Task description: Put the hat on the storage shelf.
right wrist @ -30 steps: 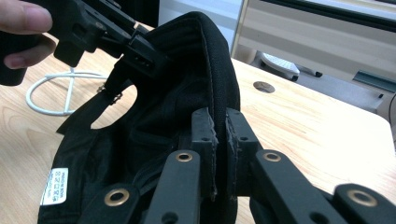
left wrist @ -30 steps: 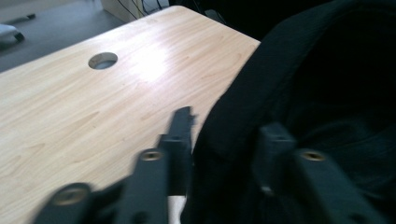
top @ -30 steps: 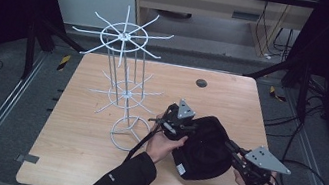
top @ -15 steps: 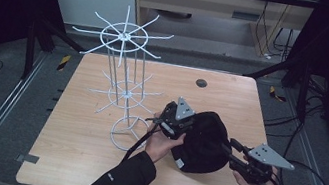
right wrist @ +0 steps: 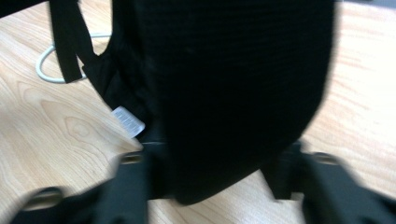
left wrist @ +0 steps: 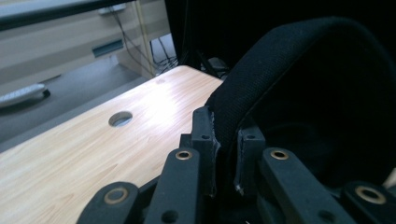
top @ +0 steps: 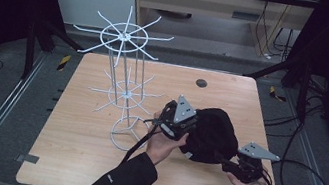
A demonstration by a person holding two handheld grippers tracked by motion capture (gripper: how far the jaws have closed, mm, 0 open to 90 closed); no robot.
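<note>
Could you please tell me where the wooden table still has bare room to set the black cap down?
The wooden table is bare at its near left, in front of the white wire rack, and along the far right around the round hole. The near right is crowded by the black fabric cap and both hands.

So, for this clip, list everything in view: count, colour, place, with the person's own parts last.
Cap: one, black, right of table centre, between both tongs.
Wire rack: one, white, two tiers of spokes, standing left of the cap.
Table: one, light wood, with a round hole near the far edge.
Left tongs: black, shut on the cap's edge band.
Right tongs: black, at the cap's near right side, jaws apart with cloth between them; having just opened from shut.
Sleeves: two, dark, entering from the bottom edge.
</note>
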